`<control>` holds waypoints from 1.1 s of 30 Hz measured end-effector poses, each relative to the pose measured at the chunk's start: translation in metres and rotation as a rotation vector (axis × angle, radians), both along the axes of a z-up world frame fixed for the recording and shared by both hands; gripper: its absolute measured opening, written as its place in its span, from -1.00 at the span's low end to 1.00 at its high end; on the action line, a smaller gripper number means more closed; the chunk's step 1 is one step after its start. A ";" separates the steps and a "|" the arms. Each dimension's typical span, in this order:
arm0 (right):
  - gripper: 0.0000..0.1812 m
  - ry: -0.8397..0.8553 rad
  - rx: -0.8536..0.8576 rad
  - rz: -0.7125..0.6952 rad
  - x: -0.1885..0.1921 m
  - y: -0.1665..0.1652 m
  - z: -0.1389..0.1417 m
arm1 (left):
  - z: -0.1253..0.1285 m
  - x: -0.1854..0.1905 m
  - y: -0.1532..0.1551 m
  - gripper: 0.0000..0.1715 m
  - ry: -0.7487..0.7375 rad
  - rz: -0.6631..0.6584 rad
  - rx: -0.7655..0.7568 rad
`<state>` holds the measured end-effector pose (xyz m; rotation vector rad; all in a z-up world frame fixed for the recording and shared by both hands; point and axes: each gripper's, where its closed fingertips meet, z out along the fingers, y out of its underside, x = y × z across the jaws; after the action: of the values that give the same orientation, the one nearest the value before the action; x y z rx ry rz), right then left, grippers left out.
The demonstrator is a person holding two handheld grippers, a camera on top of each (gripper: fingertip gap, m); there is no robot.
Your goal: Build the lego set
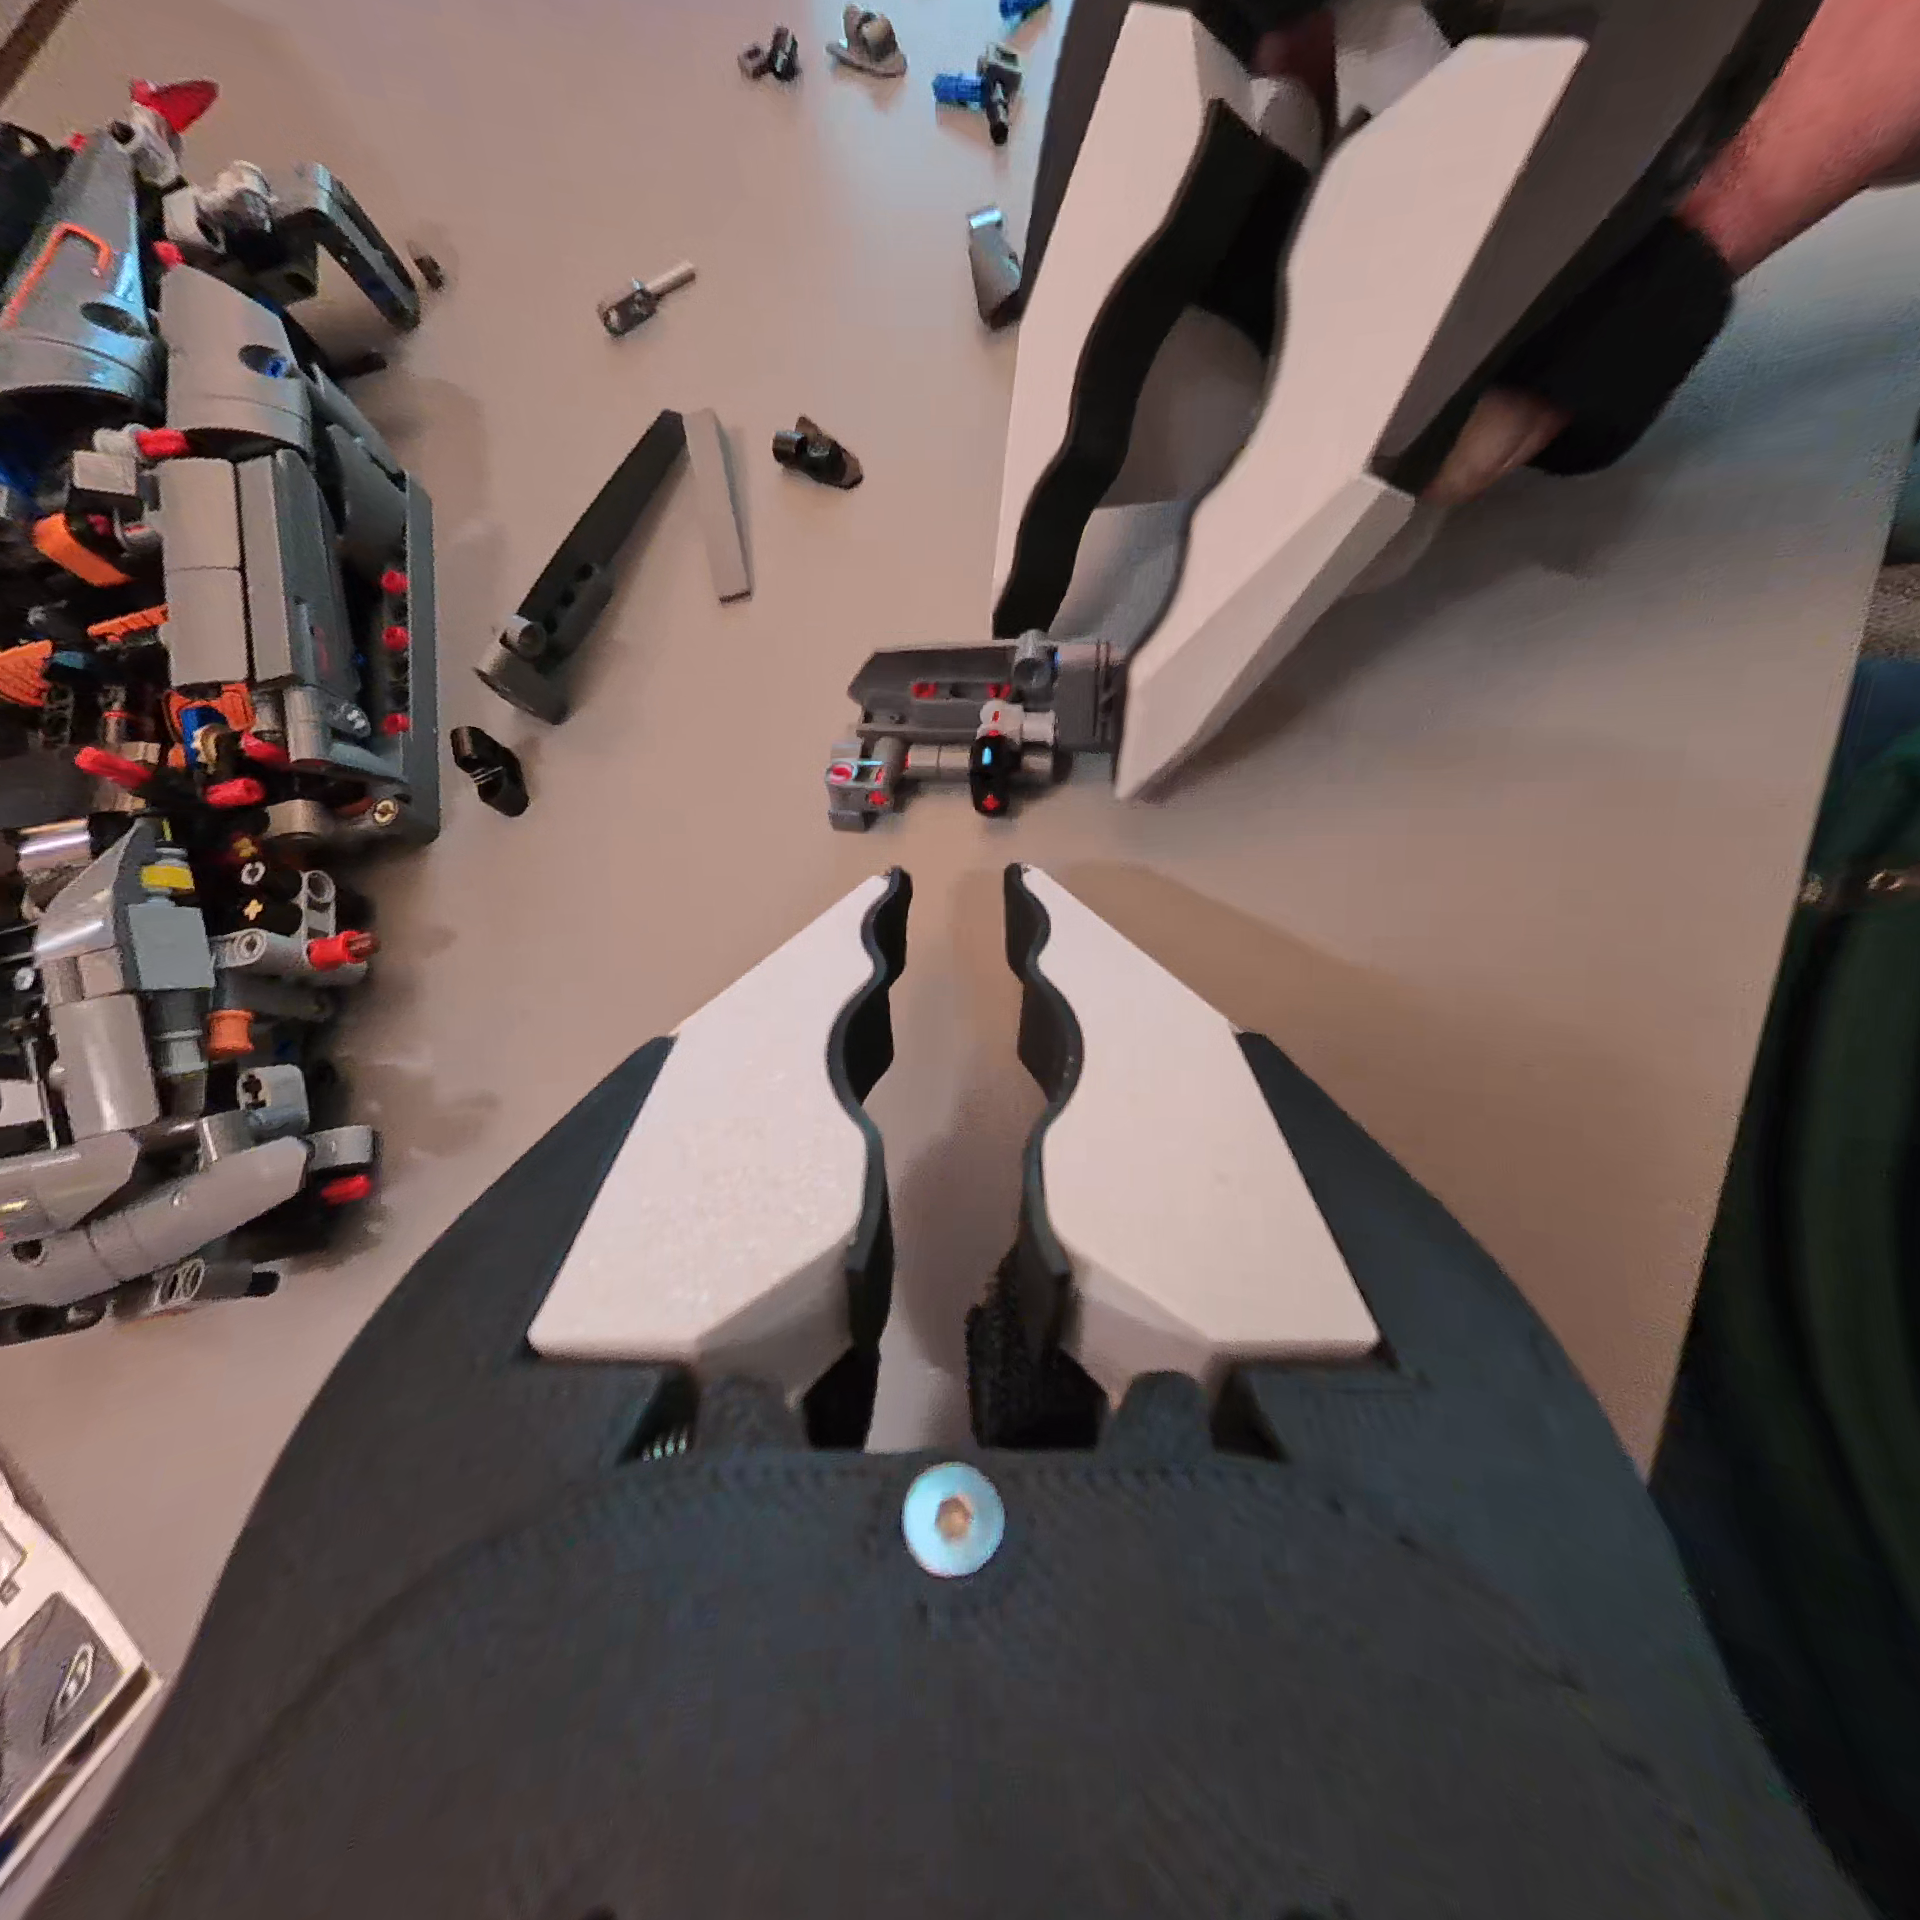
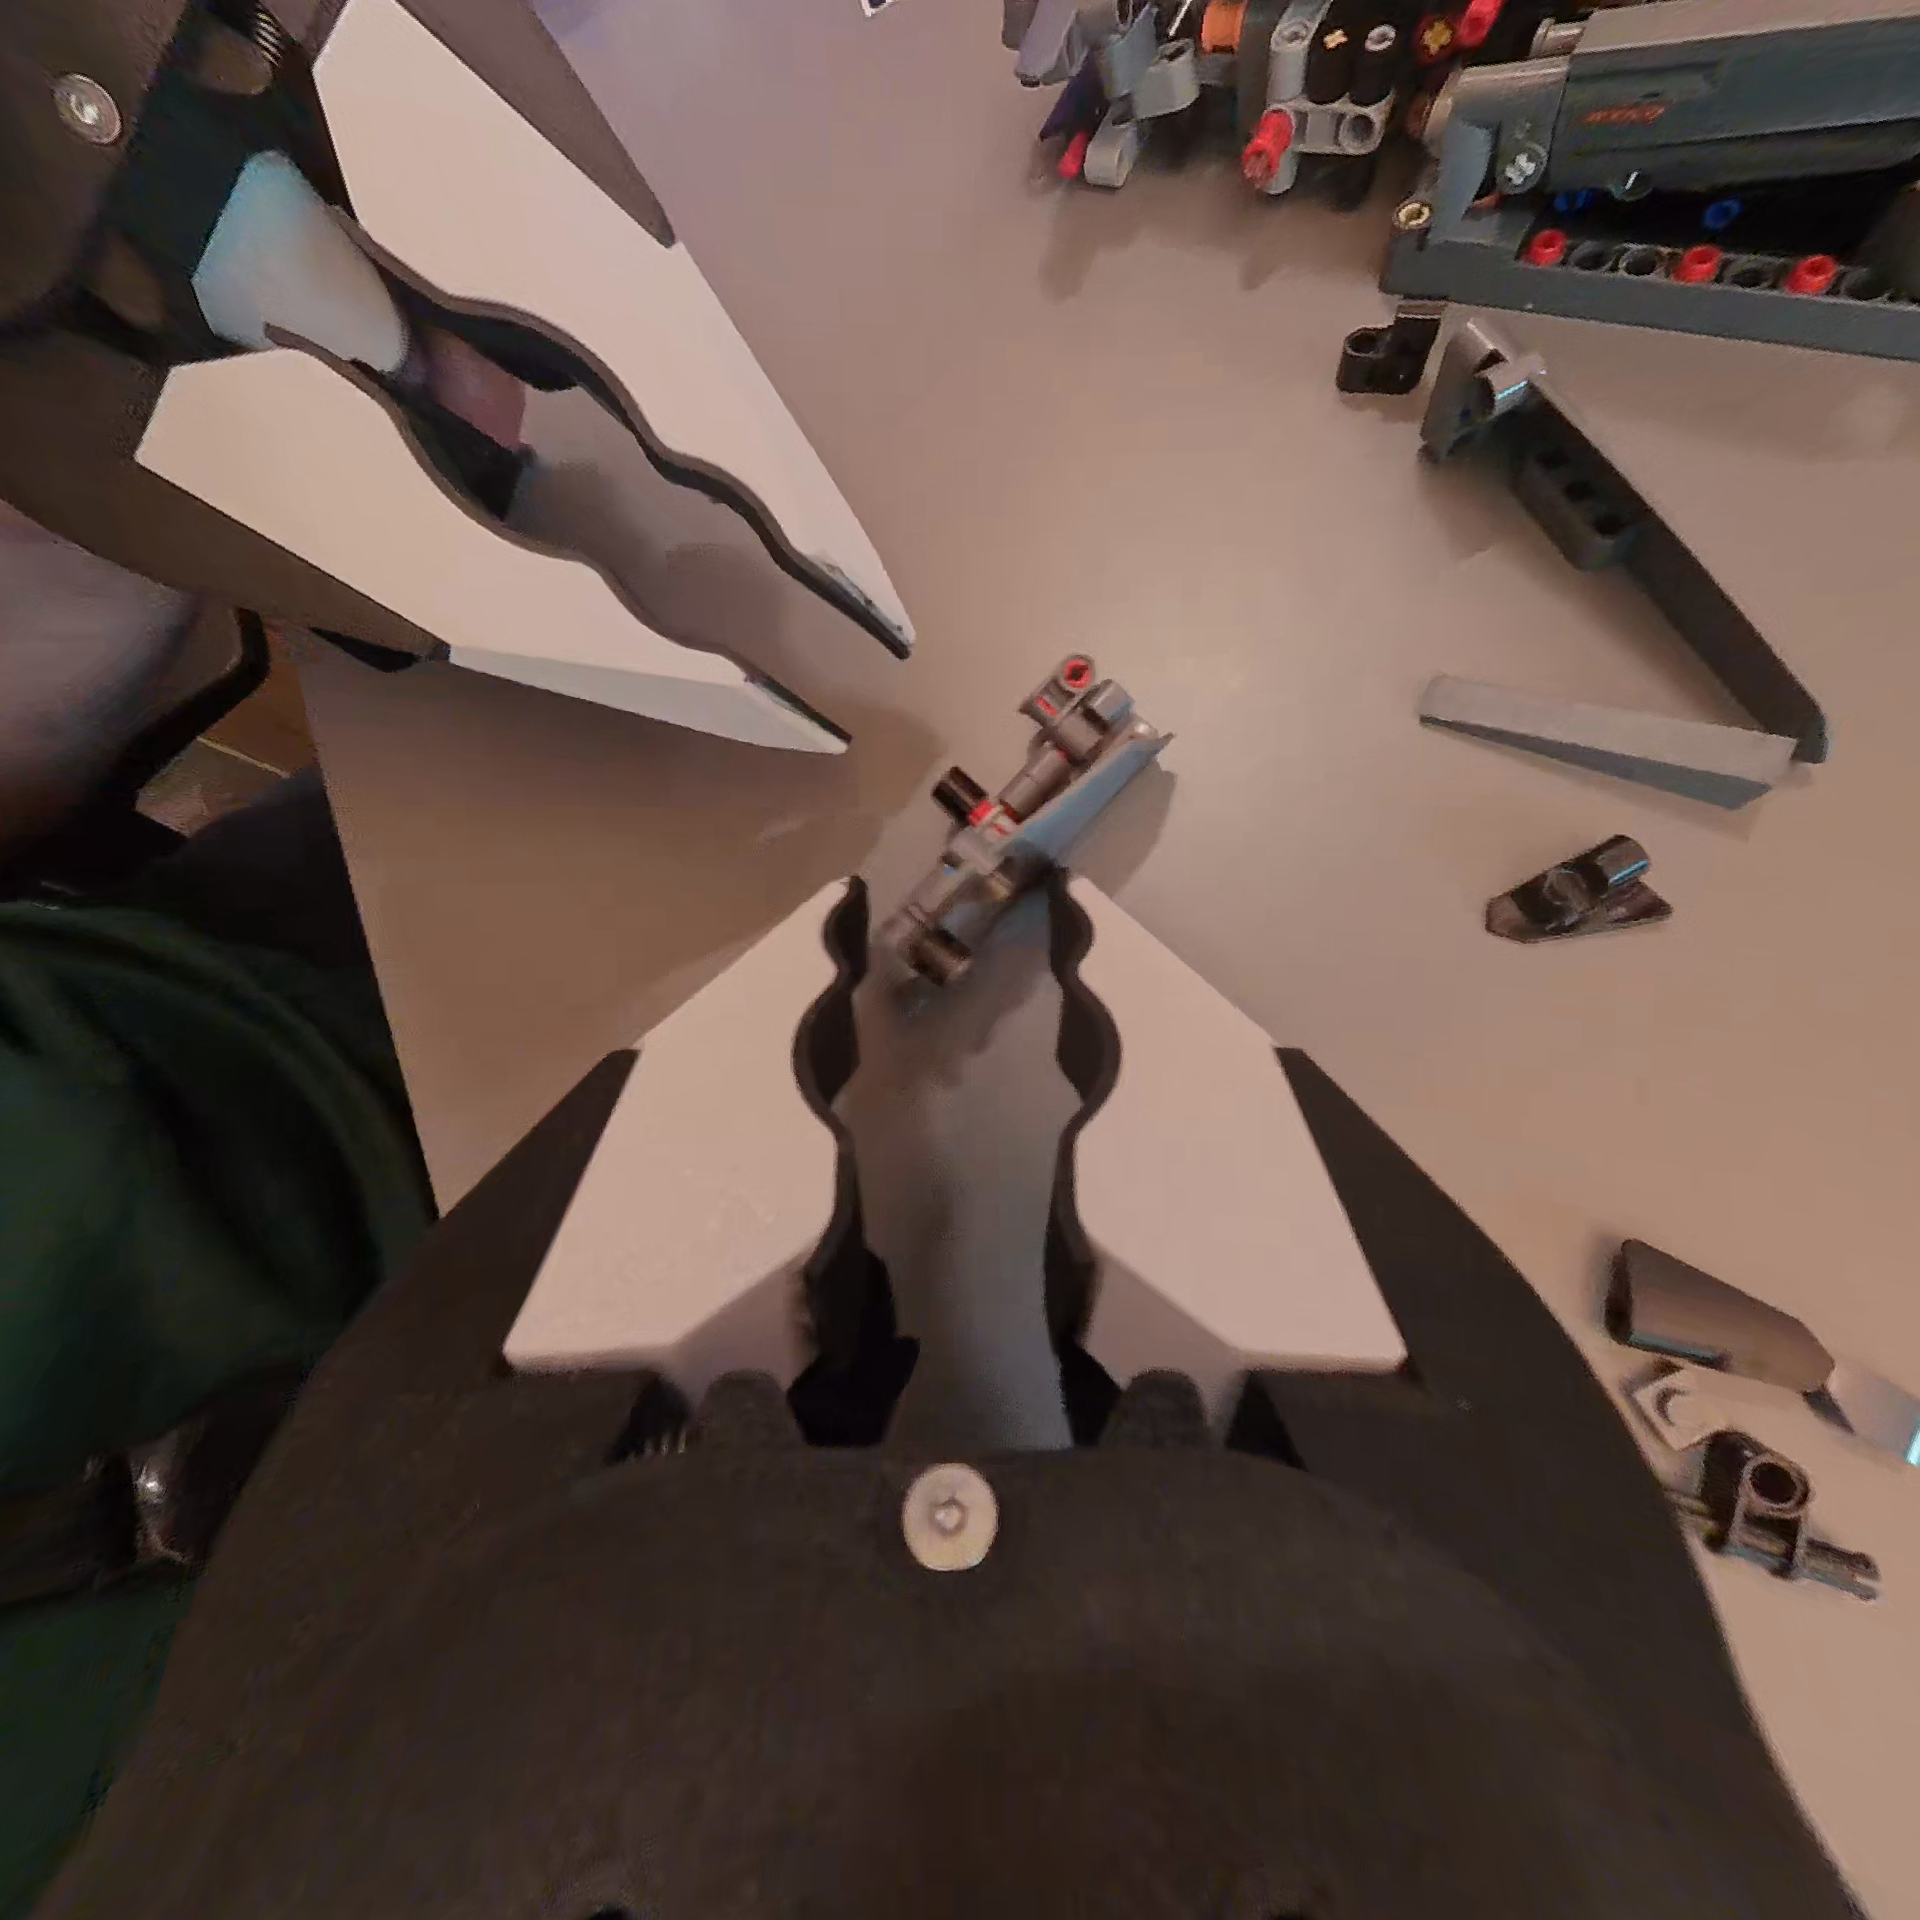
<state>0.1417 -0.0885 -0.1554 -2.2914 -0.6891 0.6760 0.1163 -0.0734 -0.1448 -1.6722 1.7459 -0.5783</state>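
A small grey lego piece (image 2: 1023,821) lies on the bench (image 2: 1247,1039). The right hand-held gripper (image 2: 956,904) stands open around its near end, not closed on it. The left hand-held gripper (image 1: 951,883) hovers just beside it, slightly parted and empty. The big model (image 1: 208,623) sits well apart.

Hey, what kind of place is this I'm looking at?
Probably a hobby or work table indoors, set up for model building: a plain tabletop, a half-built lego model, loose parts such as a black beam, and an instruction booklet.
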 end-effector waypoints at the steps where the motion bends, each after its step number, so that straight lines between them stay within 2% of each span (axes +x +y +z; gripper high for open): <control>1: -0.69 -0.009 0.006 0.005 0.000 0.001 -0.001 | -0.002 0.001 -0.001 -0.81 0.000 -0.008 -0.004; 3: -0.80 -0.032 0.041 0.009 0.002 0.006 0.001 | -0.001 0.003 -0.001 -0.78 -0.015 -0.010 -0.002; 5: -0.81 -0.062 0.050 0.054 0.002 0.006 0.000 | 0.003 0.003 0.003 -0.74 -0.035 0.002 0.013; 9: -0.83 -0.098 0.077 0.156 0.001 0.004 0.000 | 0.012 -0.002 0.013 -0.55 -0.059 0.007 0.030; 12: -0.84 -0.128 0.116 0.279 0.000 0.001 -0.001 | 0.011 -0.001 0.009 -0.35 -0.043 -0.044 -0.008; 16: -0.84 -0.160 0.188 0.429 -0.003 -0.001 -0.001 | -0.001 0.004 -0.002 -0.28 0.002 -0.139 -0.072; 19: -0.84 -0.166 0.216 0.506 -0.005 -0.003 0.000 | -0.014 0.006 -0.010 -0.35 0.055 -0.208 -0.076; 21: -0.84 -0.168 0.233 0.555 -0.006 -0.006 0.000 | -0.014 0.010 -0.015 -0.43 0.040 -0.236 -0.093; 24: -0.84 -0.175 0.250 0.582 -0.006 -0.005 0.000 | -0.017 0.012 -0.018 -0.62 0.045 -0.256 -0.101; 33: -0.84 -0.184 0.285 0.632 -0.005 -0.006 0.000 | -0.017 0.013 -0.023 -0.68 0.045 -0.278 -0.129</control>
<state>0.1363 -0.0944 -0.1557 -1.8774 -1.5255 0.5920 0.1296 -0.0968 -0.1614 -1.5464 2.0289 -0.7995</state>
